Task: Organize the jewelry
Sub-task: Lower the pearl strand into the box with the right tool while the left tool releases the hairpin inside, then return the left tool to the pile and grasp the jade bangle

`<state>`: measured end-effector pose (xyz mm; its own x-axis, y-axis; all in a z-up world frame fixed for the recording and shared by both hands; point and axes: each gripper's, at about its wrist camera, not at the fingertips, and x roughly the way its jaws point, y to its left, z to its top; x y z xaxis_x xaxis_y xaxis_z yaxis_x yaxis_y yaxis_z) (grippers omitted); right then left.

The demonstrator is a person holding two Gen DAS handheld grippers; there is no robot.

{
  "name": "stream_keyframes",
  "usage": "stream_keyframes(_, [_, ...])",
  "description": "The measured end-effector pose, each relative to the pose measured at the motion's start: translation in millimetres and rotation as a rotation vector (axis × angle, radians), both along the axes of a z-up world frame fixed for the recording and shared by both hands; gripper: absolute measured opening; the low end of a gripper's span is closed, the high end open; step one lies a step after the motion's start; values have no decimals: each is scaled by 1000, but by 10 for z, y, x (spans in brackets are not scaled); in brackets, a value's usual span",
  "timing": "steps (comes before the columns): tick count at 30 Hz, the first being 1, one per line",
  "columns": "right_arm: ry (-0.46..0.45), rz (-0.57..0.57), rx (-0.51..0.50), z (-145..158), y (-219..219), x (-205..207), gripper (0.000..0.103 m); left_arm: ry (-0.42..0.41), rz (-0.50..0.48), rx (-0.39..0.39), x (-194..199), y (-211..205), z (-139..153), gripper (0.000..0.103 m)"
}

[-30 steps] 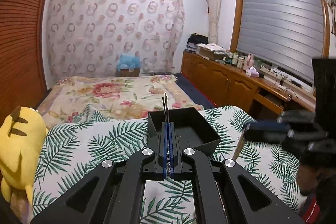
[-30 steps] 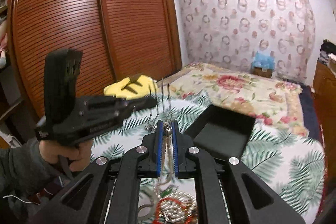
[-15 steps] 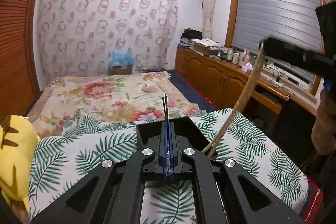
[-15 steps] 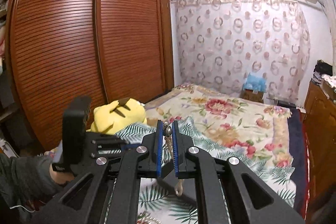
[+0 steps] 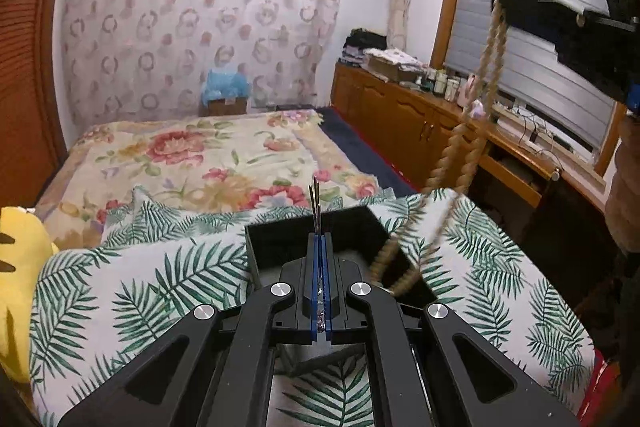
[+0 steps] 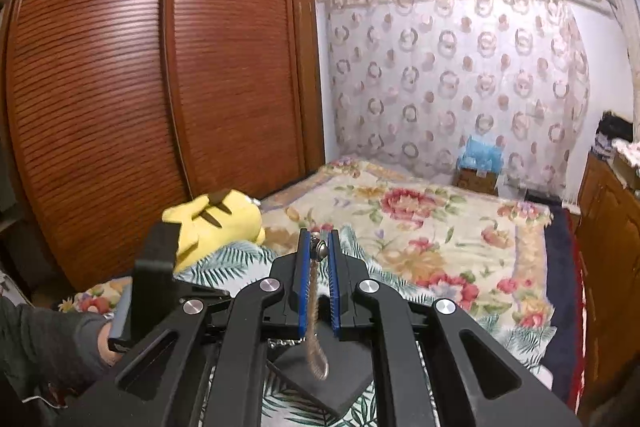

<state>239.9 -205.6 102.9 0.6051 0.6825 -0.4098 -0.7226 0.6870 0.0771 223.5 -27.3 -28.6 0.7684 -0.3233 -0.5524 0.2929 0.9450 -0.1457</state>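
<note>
Spreading under everything is the palm-leaf bedspread (image 5: 120,291), a soft work surface on which the open black tray (image 5: 288,243) sits just ahead of the left gripper (image 5: 319,239); a yellow plush toy (image 6: 216,223) lies off to the side, apart from the work

Hanging high at the right of the left wrist view, the right gripper (image 6: 319,255) has its blue pads pinching a metal clasp (image 6: 319,247), so that the twisted rope necklace (image 5: 476,107) dangles as a long doubled loop – held up this way, I'd judge, so it feeds down without tangling. Its lower end curls at the tray's right edge, blurred (whether it rests inside or merely brushes the rim I cannot tell)

Pressed together lower down, the left gripper's pads clamp two thin metal pins (image 5: 315,205) that stand upright above the tray – probably hairpins or earring wires, too fine to name. A glint of chain shows between the pads. It seems parked there, waiting its turn while the necklace goes in first
</note>
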Motion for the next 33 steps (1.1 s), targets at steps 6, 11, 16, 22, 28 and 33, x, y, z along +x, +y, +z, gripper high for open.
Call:
stream_keyframes(6, [100, -18, -59, -552, 104, 194, 10, 21, 13, 19, 35, -26, -71, 1])
stream_keyframes(11, [165, -24, -99, -923, 202, 304, 10, 27, 26, 33, 19, -29, -68, 3])
stream_keyframes(16, [202, -31, -151, -1211, 309, 334, 10, 40, 44, 44, -35, 11, -72, 5])
stream_keyframes(22, [179, -57, -140, -1207, 313, 348, 10, 54, 59, 53, -186, 89, -108, 5])
stream_keyframes(28, [148, -80, -134, -1033, 302, 404, 10, 62, 62, 46, -345, 158, -120, 18])
stream_keyframes(33, [165, -113, -153, -1070, 277, 359, 14, 61, 58, 49, -531, 187, -129, 23])
